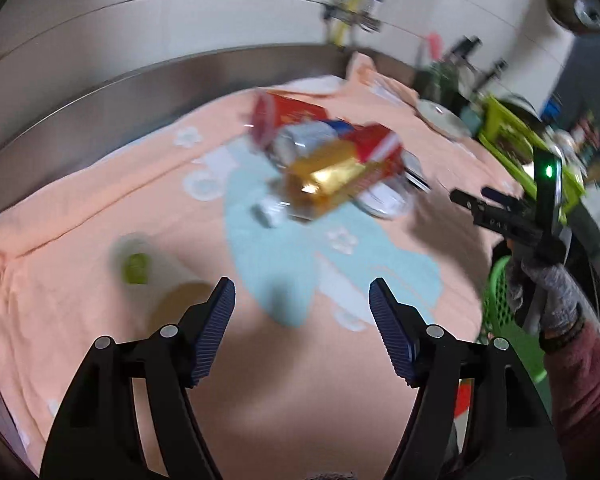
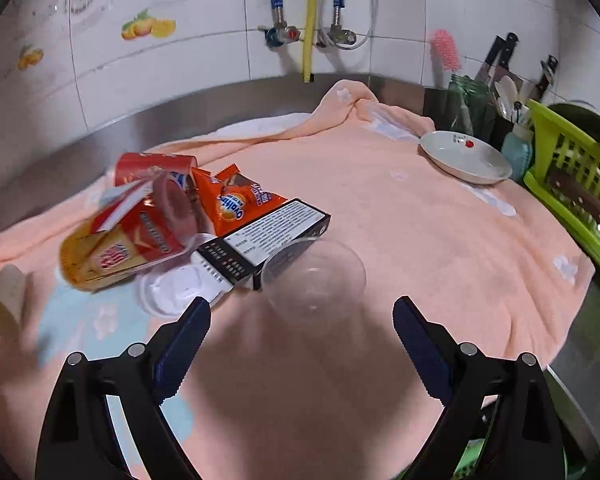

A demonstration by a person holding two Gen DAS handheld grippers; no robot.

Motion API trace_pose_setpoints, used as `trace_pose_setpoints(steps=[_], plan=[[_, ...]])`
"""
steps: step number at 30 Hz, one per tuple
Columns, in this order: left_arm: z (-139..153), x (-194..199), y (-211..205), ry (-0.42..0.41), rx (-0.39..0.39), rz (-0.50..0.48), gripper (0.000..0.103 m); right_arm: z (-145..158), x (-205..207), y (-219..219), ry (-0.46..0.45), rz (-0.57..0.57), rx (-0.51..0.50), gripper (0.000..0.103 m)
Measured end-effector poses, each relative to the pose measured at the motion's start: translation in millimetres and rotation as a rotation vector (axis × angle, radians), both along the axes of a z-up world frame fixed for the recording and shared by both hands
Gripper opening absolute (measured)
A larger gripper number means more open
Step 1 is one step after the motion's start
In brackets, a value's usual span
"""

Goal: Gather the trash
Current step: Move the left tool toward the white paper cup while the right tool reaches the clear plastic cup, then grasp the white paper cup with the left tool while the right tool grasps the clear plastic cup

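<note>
A pile of trash lies on a peach towel: a red and gold carton, an orange snack wrapper, a black and white box, a white lid and a clear plastic cup on its side. My right gripper is open and empty just in front of the clear cup. My left gripper is open and empty above the towel, short of the pile. A cardboard roll lies left of the left gripper. The right gripper also shows in the left wrist view.
A white dish sits at the towel's far right. A green crate and a jar with utensils stand beyond it. A green basket hangs past the counter edge. A steel backsplash and tiled wall with pipes are behind.
</note>
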State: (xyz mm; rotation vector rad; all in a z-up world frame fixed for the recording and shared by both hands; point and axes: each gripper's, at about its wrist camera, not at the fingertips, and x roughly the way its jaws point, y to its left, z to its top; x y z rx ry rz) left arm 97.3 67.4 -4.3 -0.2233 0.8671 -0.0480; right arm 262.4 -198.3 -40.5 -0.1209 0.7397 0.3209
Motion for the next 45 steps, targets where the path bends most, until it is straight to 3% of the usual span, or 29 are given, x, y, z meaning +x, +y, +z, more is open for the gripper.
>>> trace_pose_setpoints(steps=[4,11,16,26,31,32,39,45], plan=[[0.9,0.5,32.2,0.003,-0.023,0.109,0.071,-8.3,17.7,5.4,0.013,-0.008,-0.028,0.086],[-15.9,10.4,87.6,0.072,-0.166,0.304,0.073,-20.4,34.9,5.4,0.047,-0.010,-0.001,0.072],[-36.7,19.6,98.4,0.138,-0.249,0.343,0.074,-25.1,38.0,7.6,0.056,-0.011,0.000,0.062],[-64.2,31.6,110.3,0.217,-0.328,0.423,0.076,-14.3,22.2,3.8,0.030,-0.004,0.026,0.061],[-74.4,31.0,115.1,0.229,-0.388,0.430,0.075,1.0,-7.9,-9.3,0.000,-0.008,0.037,0.061],[-74.8,30.9,115.0,0.226,-0.395,0.426,0.071,4.5,-14.8,-13.5,-0.003,-0.009,0.044,0.061],[-66.6,26.8,106.6,0.199,-0.372,0.387,0.065,22.3,-66.7,-49.1,-0.023,-0.046,0.052,0.061],[-57.0,18.6,90.5,0.174,-0.367,0.318,0.063,14.2,-111.8,-109.1,0.038,-0.143,0.030,0.061]])
